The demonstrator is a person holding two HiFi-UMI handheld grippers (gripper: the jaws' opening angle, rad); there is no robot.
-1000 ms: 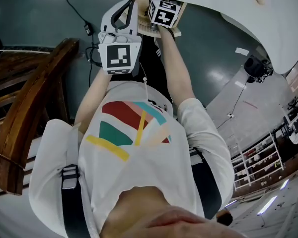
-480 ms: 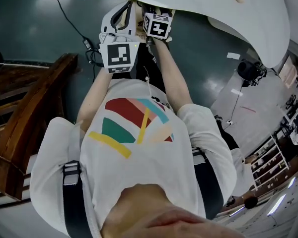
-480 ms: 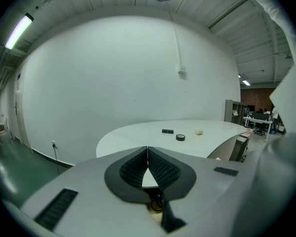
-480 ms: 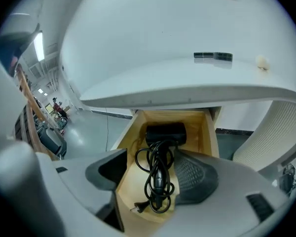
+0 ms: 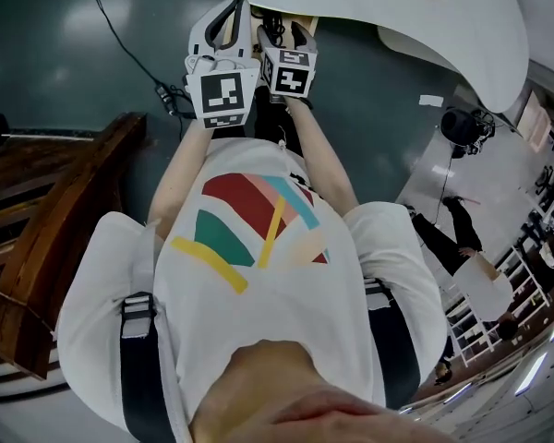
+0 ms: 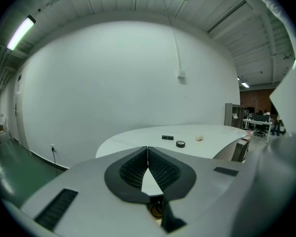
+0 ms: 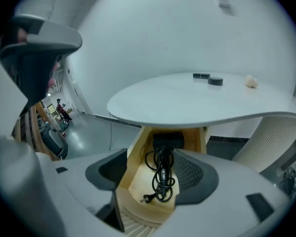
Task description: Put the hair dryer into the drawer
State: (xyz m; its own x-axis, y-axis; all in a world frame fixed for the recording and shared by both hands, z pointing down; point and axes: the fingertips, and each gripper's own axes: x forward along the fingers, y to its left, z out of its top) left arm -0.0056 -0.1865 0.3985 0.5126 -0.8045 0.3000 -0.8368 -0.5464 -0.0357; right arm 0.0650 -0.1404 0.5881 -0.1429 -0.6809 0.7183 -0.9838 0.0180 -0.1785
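Note:
The black hair dryer (image 7: pixel 167 141) lies in an open light-wood drawer (image 7: pixel 133 181) under the white table (image 7: pixel 202 102), with its coiled cord and plug (image 7: pixel 160 179) in front of it. My right gripper (image 7: pixel 152 158) hangs open just before the drawer and holds nothing. In the head view the right gripper (image 5: pixel 282 33) sits beside the left gripper (image 5: pixel 229 9), both held out in front of the person's chest. The left gripper (image 6: pixel 147 156) is shut and empty, its pads pressed together, pointing over the tabletop. A strip of the drawer (image 5: pixel 302 18) shows above the grippers.
A dark wooden frame (image 5: pixel 65 210) stands at the person's left. A black cable (image 5: pixel 120 26) runs over the dark floor. On the tabletop lie a black tape roll (image 6: pixel 180 143), a small black block (image 6: pixel 167 138) and a pale ball (image 6: pixel 199 138). A white curved chair (image 7: pixel 281 137) stands at right.
My right gripper has drawn back from the drawer toward the person's body and now sits level with the left one. The left gripper has barely shifted.

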